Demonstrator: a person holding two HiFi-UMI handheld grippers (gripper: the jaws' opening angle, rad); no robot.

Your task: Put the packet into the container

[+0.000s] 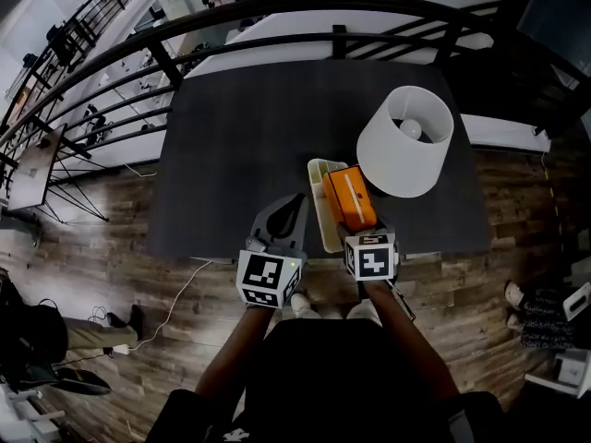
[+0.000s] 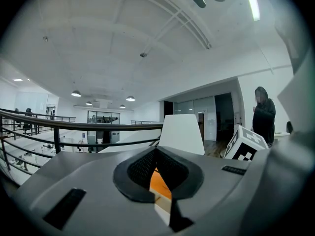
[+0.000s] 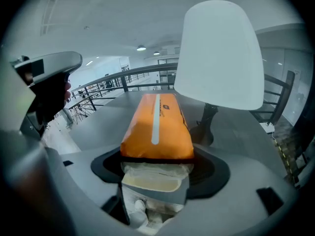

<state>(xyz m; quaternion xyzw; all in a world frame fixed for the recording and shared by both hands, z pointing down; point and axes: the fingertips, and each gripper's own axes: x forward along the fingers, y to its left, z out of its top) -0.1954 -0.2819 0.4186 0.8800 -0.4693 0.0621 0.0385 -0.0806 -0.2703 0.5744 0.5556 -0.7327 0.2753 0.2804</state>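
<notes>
An orange packet (image 1: 349, 197) with a white stripe is gripped at its near end by my right gripper (image 1: 356, 221), jaws shut on it. It hangs over the right side of a long cream container (image 1: 317, 175) on the dark table near the front edge. In the right gripper view the packet (image 3: 156, 127) stretches away from the jaws (image 3: 155, 156), with a cream edge (image 3: 150, 182) just beneath it. My left gripper (image 1: 294, 203) sits just left of the container, jaws together and holding nothing. Through the slit between its pads (image 2: 160, 181) a sliver of orange shows.
A white lamp shade (image 1: 404, 141) stands close at the right of the packet, its dark stem (image 3: 209, 119) on the table (image 1: 240, 146). A black railing (image 1: 277, 21) runs behind the table, with a drop beyond. A person (image 2: 264, 114) stands far off.
</notes>
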